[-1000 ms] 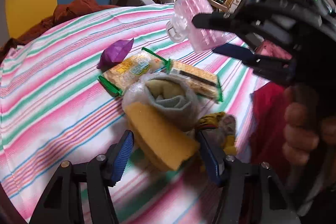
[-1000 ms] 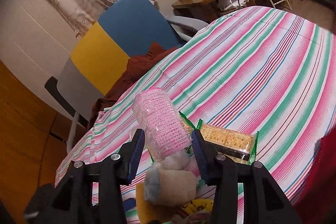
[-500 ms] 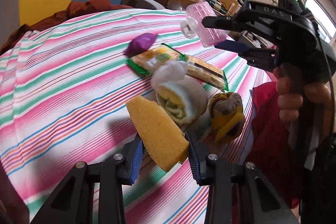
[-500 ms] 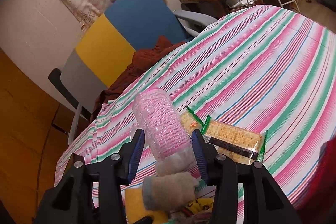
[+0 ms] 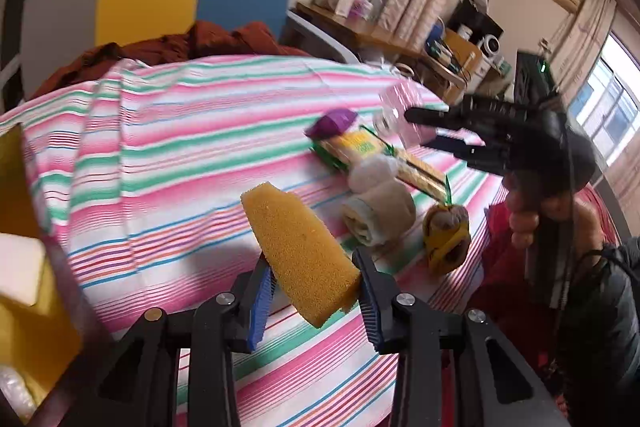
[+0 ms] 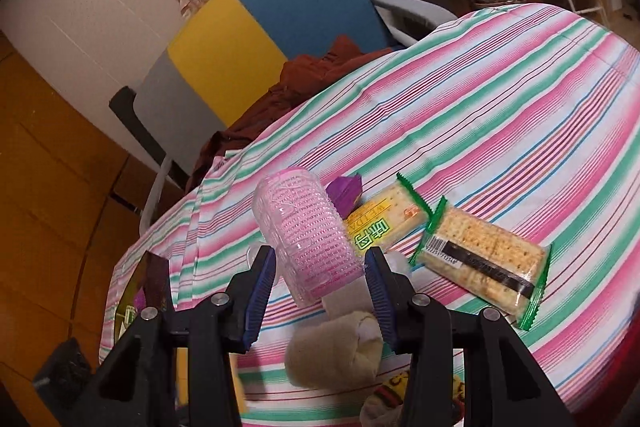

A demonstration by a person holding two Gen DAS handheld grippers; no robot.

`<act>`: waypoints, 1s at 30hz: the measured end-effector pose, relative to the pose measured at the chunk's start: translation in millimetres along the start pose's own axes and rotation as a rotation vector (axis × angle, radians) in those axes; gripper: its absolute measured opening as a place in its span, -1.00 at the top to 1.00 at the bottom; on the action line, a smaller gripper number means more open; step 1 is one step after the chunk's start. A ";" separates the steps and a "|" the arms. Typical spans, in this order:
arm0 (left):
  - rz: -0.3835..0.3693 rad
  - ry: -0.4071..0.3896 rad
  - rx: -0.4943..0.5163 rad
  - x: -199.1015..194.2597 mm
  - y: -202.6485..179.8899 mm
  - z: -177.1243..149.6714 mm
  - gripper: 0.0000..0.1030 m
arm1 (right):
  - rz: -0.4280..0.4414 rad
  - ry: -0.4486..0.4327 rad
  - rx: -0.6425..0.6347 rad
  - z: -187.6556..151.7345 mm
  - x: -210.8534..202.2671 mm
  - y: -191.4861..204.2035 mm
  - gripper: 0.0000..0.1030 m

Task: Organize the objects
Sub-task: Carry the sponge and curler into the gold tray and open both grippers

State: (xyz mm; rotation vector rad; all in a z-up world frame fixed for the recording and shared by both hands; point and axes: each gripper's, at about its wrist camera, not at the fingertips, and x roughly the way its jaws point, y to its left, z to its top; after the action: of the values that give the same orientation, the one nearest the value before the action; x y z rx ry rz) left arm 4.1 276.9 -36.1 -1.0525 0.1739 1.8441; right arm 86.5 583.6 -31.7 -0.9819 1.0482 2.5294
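Yellow foam heads our list: a wedge-shaped yellow sponge [image 5: 300,259], low in the centre of the left wrist view, is clamped at its near end between the blue pads of the left gripper [image 5: 316,297], whose jaws are drawn in tight on it; the wedge tilts up and to the left, clear of the cloth.

At the far left edge of that view we note a yellow box [image 5: 24,291] with a white block on it, only partly in frame.

Beneath everything lies the pink, green and white striped tablecloth [image 5: 180,147].

Right of centre we record, from upper to lower: a small purple wrapped sweet [image 5: 332,123], touching a green-edged yellow biscuit packet [image 5: 356,149]; a rolled beige and white sock bundle [image 5: 380,211] just below the packet; and a yellow and brown rolled sock [image 5: 446,239] beside it to the right.

At the right of that frame a hand [image 5: 552,211] grips the handle of the right gripper [image 5: 420,131], blurred here.

In the right wrist view, the right gripper [image 6: 320,279] sits at lower centre, closed upon a pink ribbed plastic hair roller [image 6: 308,235], which stands nearly upright, leaning left, held off the cloth. Right of it we list a second, clear-wrapped cracker packet with a black band [image 6: 484,259], lying flat beside the yellow one.

In the upper left of that frame stands a yellow, blue and grey chair [image 6: 260,27] with rust-brown cloth [image 6: 304,83] heaped on it.
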 end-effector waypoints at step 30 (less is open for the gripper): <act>0.383 -0.250 -0.392 -154.3 170.9 -67.0 0.23 | 0.204 0.208 -0.390 -63.0 55.2 211.9 0.09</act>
State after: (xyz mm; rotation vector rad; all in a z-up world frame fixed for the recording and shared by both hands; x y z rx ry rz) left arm -68.3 49.0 -18.7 -1.0910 -0.1532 2.4061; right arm -16.9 385.6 13.5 -1.3235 0.7472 2.9222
